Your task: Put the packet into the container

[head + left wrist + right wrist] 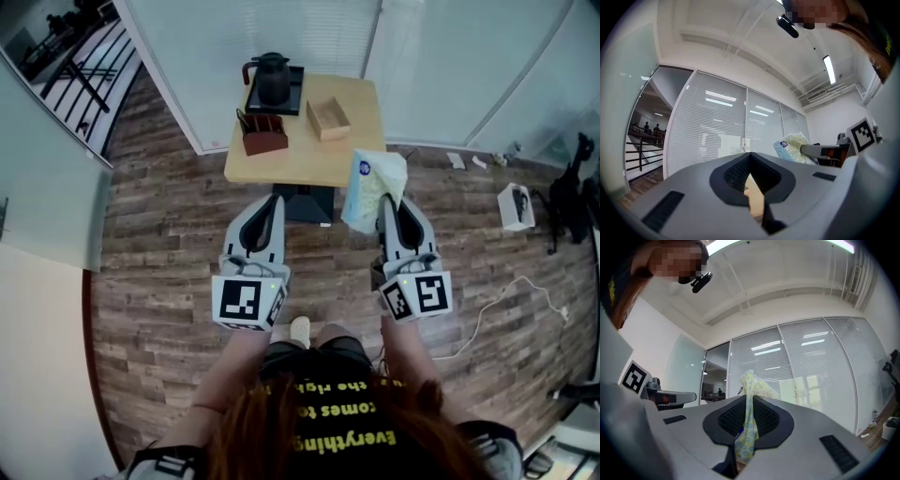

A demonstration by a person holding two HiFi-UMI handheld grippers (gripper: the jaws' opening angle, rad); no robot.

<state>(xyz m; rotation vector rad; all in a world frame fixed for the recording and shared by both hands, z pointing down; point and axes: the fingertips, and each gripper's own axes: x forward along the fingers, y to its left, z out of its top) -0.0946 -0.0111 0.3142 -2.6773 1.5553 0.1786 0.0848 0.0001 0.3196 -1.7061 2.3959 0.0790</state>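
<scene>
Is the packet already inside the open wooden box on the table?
No, the packet is clamped between the jaws of the right hand-held gripper, well apart from the wooden box.

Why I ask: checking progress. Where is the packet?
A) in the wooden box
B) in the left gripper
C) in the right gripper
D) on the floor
C: the right gripper is shut on the packet, held up in the air.
</scene>
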